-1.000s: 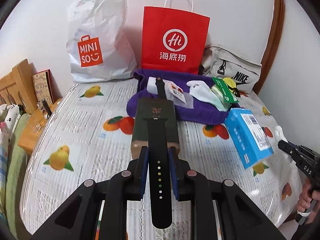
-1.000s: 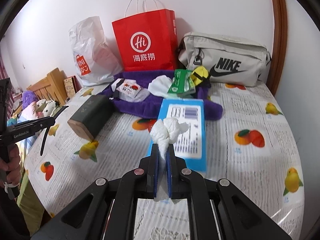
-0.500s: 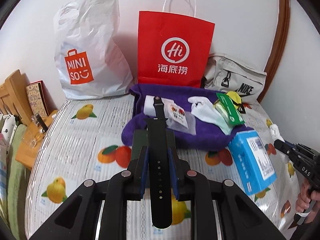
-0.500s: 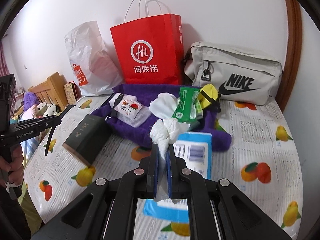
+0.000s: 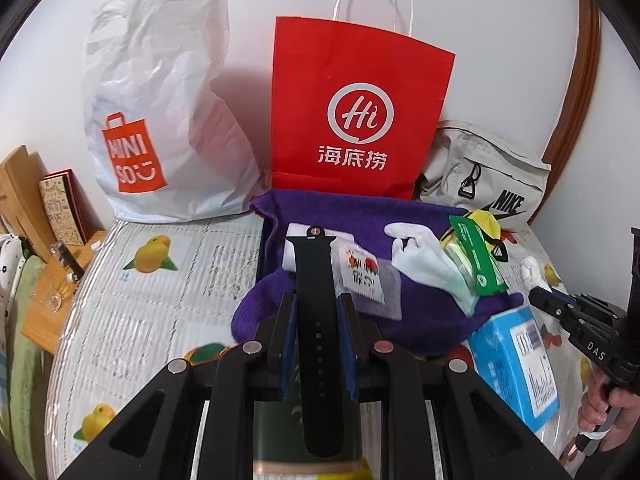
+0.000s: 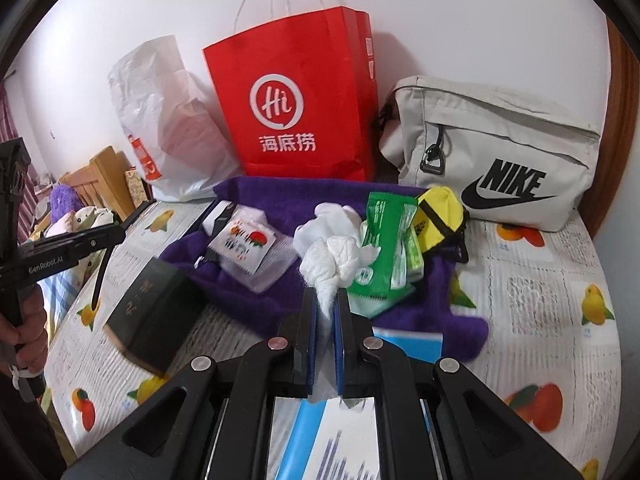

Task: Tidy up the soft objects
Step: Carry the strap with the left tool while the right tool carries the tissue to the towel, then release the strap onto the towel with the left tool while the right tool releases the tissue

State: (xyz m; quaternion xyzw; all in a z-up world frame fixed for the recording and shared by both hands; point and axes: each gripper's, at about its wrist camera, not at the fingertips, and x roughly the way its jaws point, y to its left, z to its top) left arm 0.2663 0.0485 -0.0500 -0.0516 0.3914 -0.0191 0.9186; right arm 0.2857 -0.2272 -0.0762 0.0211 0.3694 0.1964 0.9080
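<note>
Right now both of my tools are loaded and carrying toward the pile. Nearest me, my left gripper has its jaws drawn in narrow on a black watch strap, which runs lengthways between the pads and pokes out ahead. My right gripper has its jaws squeezed almost together on a crumpled white tissue, whose wad blooms above the tips. Below and just ahead lie a dark box and a blue carton on the fruit-print surface. Beyond them the purple towel spreads out, already bearing a white glove, a green packet, a printed sachet and a small yellow pouch. Farthest back stand the red paper bag, the white plastic bag and the grey Nike bag against the wall. I judge this the carrying step; next I should bring each piece over a bare patch of towel, lower it and let go gently.
</note>
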